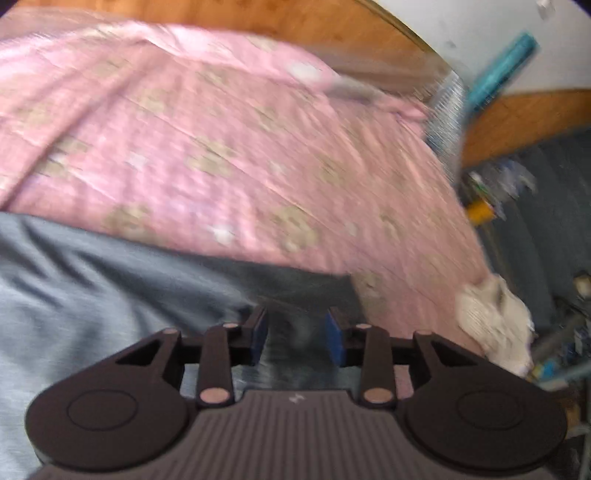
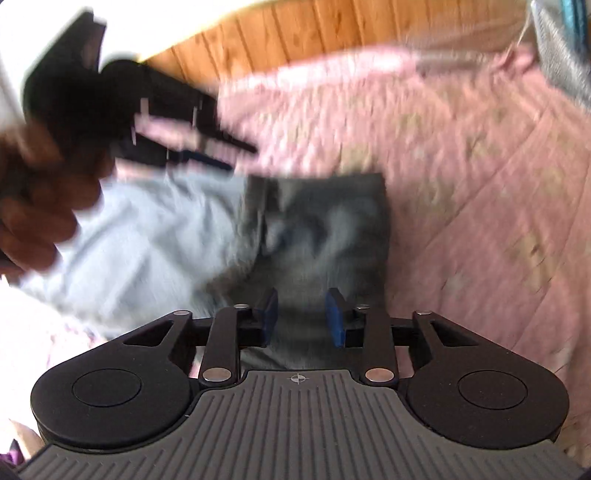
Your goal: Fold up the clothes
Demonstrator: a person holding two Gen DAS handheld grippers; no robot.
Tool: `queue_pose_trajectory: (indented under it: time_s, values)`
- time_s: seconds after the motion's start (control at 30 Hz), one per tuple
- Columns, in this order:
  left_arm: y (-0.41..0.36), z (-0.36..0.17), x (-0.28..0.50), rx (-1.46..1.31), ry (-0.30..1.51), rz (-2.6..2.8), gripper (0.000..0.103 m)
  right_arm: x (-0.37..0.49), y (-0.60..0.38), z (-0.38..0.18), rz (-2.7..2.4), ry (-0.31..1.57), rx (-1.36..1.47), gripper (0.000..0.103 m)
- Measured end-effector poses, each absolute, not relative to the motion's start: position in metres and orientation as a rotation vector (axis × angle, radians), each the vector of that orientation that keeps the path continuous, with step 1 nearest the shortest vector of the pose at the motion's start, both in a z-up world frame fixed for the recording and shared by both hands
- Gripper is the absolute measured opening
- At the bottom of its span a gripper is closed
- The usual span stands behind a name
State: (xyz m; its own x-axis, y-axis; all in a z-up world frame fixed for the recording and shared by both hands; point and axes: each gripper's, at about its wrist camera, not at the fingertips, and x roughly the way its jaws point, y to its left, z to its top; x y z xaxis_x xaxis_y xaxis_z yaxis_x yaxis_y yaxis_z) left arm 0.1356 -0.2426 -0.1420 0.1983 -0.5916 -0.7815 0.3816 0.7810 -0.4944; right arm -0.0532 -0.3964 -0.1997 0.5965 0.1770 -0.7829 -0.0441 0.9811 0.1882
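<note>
Here, line by line, is what we see; both views are blurred.

Bed: we see a pink quilted cover (image 1: 229, 140) with pale flower-like patches spread over the bed; wooden panelling (image 2: 332, 33) runs behind it.

Garment: we see grey trousers or a similar grey piece of clothing (image 2: 229, 236) lying flat on the pink cover, its right part darker and ending in a straight edge, its left part paler. In the left wrist view it fills the lower left (image 1: 92, 288).

Left tongs (image 1: 296, 334): we see the blue pads apart with a clear gap, nothing between them, just above the grey cloth. In the right wrist view the same tool (image 2: 207, 147) is over the garment's far left edge, held by a hand (image 2: 40, 206).

Right tongs (image 2: 301, 317): we see the pads parted to a middling gap with only grey cloth behind them; whether they touch it we cannot tell.

Bed edge: we see a cream-coloured bundle (image 1: 495, 317) at the right corner of the cover.

Containers: we make out no clear container; beside the bed lies blurred clutter (image 1: 495, 192), an orange bit among it, and a teal tube-like thing (image 1: 502, 70) higher up.
</note>
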Motion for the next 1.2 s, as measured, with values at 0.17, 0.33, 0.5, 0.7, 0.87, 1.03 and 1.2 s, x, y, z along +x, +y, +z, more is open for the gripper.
queue_pose_trajectory:
  time_s: [0.17,0.33,0.5,0.7,0.87,1.03,1.2]
  values:
    - [-0.255,-0.18,0.149,-0.099,1.256,-0.628,0.028,-0.071,-0.378,-0.206,0.153,0.943,0.085,0.031]
    - [-0.237,-0.156,0.141,-0.158,1.201,-0.632,0.038,-0.066,-0.386,-0.186,0.139,0.859,0.136,0.032]
    - [-0.239,-0.148,0.135,-0.14,1.175,-0.661,0.04,-0.054,-0.368,-0.208,0.199,0.879,0.154,0.032]
    - [-0.239,-0.17,0.148,-0.086,1.251,-0.534,0.039,-0.062,-0.371,-0.204,0.212,0.851,0.218,0.032]
    - [-0.224,-0.129,0.12,-0.163,1.144,-0.589,0.048,-0.073,-0.396,-0.207,0.149,0.841,0.251,0.036]
    - [-0.245,-0.153,0.11,-0.059,1.2,-0.578,0.045,-0.075,-0.415,-0.217,0.105,0.867,0.249,0.042]
    - [-0.252,-0.131,0.107,-0.032,1.177,-0.572,0.047,-0.082,-0.434,-0.19,0.03,0.775,0.301,0.072]
